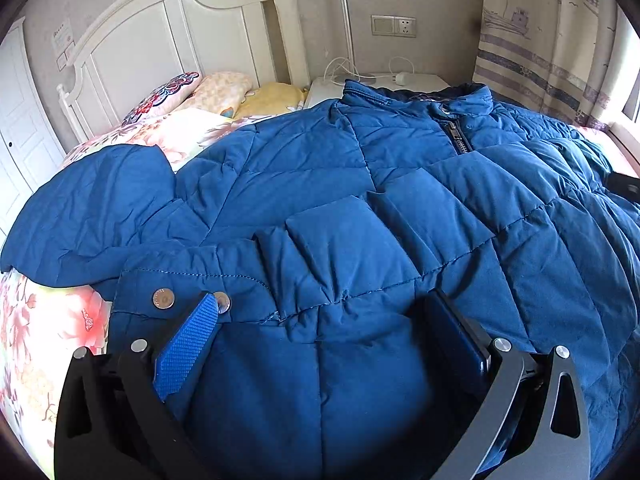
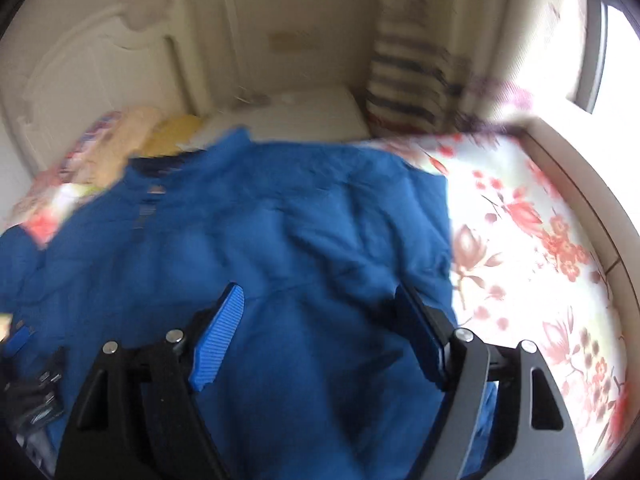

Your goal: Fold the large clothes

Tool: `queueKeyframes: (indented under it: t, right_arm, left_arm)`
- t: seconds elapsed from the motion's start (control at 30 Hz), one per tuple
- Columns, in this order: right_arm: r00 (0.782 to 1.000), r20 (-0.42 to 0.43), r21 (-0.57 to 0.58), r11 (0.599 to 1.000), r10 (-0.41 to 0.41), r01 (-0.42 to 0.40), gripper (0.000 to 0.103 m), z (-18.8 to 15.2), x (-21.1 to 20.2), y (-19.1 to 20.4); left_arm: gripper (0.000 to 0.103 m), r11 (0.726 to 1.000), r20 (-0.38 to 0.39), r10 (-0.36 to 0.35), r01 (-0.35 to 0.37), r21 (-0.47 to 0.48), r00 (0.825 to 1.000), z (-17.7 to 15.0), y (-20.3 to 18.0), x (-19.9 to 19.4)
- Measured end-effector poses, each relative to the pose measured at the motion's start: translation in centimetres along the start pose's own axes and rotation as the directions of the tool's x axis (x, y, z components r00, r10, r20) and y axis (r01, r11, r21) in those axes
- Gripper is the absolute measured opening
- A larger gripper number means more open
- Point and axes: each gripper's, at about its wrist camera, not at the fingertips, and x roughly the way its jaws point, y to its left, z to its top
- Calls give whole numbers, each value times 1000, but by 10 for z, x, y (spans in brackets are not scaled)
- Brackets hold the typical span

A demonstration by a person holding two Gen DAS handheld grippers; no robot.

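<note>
Blue pads (image 1: 186,346) of the left gripper (image 1: 320,312) stand wide apart over the hem of the jacket (image 1: 360,208), gripping nothing; its left pad sits just beside two snaps (image 1: 163,298) on the hem flap. Spread just as wide in a blurred view, the right gripper (image 2: 320,300) hovers over the jacket's other side and also holds nothing.

Outward from the fingers, the jacket lies front up across the bed (image 2: 520,220), zipper (image 1: 458,138) closed toward the collar (image 1: 416,98), one sleeve (image 1: 92,208) flung out to the left over the floral sheet.

Risks, as I judge them: the puffy quilting is slick and thick, so a shallow pinch could catch only the top layer and drag the front off the back. Closing on a snap might let the pad slip. Uneven lifting by the two sides would skew the fold.
</note>
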Motion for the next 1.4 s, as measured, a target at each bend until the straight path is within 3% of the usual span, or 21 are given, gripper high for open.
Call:
queueKeyframes:
  t: [0.07, 0.13, 0.23, 0.37, 0.43, 0.5, 0.57, 0.6, 0.67, 0.73, 0.8, 0.93, 0.97, 1.07, 1.17, 1.2, 1.27, 1.3, 1.33, 1.37, 1.4]
  right_arm:
    - [999, -42, -92, 996, 17, -21, 82, -16, 2, 22]
    - [994, -109, -168, 986, -28, 9, 87, -29, 19, 36]
    - [990, -121, -124, 991, -67, 52, 88, -22, 10, 37]
    - [999, -35, -144, 989, -31, 26, 88, -27, -17, 55]
    - [994, -98, -202, 979, -56, 36, 92, -41, 0, 62]
    - [993, -109, -177, 984, -45, 25, 94, -42, 11, 56]
    - [994, -96, -158, 986, -58, 43, 94, -40, 7, 55]
    - [995, -40, -146, 986, -90, 83, 91, -41, -1, 54]
    - [996, 40, -127, 988, -83, 87, 87, -46, -17, 52]
    - [997, 18, -112, 990, -79, 80, 87, -45, -14, 48]
    - [994, -78, -138, 988, -79, 67, 88, -43, 7, 52]
    - [994, -68, -144, 987, -88, 77, 89, -41, 4, 54]
    - [994, -68, -141, 987, -84, 74, 89, -43, 3, 53]
    - [994, -70, -141, 987, -82, 72, 89, -41, 4, 52]
    - [994, -70, -139, 988, -80, 69, 89, -43, 4, 49]
    - [994, -71, -139, 988, -80, 69, 89, -42, 4, 50]
    - [994, -70, -139, 988, -80, 70, 89, -42, 4, 51]
    - [994, -70, -138, 988, -79, 69, 89, -42, 4, 51]
    - [994, -70, -137, 988, -78, 68, 89, -41, 4, 51]
    - [995, -69, -136, 988, -77, 67, 89, -43, 4, 50]
    - [995, -66, -132, 989, -72, 63, 89, -42, 5, 50]
  left_arm:
    - [99, 1000, 0, -3, 3, -2, 1000, 0, 1, 0]
    - [99, 1000, 3, -8, 8, -6, 1000, 1, 1, 0]
    - [99, 1000, 7, -16, 16, -11, 1000, 1, 3, 0]
    - [99, 999, 16, -33, 33, -23, 999, 1, 5, 0]
    - [99, 997, 35, -56, 57, -42, 998, 1, 9, -4]
    - [99, 988, 76, -113, 120, -97, 991, 0, 21, -13]
    - [99, 952, 133, -204, 229, -204, 970, -1, 44, -26]
    - [99, 929, 171, -226, 265, -260, 959, -1, 59, -34]
    - [99, 877, 238, -215, 294, -380, 947, -3, 96, -51]
    - [99, 828, 270, -204, 312, -465, 941, -7, 130, -58]
    - [99, 775, 264, -163, 289, -563, 951, -12, 174, -57]
    - [99, 631, 219, -58, 206, -748, 974, -25, 270, -42]
    - [99, 582, 212, -23, 186, -791, 977, -30, 300, -38]
    - [99, 472, 207, 29, 169, -865, 978, -37, 363, -26]
    - [96, 416, 192, 68, 148, -897, 979, -33, 410, -15]
    - [87, 409, 190, 72, 145, -901, 979, -31, 420, -11]
    - [60, 402, 193, 68, 150, -903, 979, -27, 438, -2]
    - [32, 395, 205, 42, 172, -902, 978, -27, 443, 3]
    - [17, 385, 210, 20, 186, -904, 978, -30, 448, 4]
    - [14, 389, 220, 26, 193, -901, 975, -31, 448, 1]
    - [8, 422, 237, 57, 192, -886, 970, -27, 442, -9]
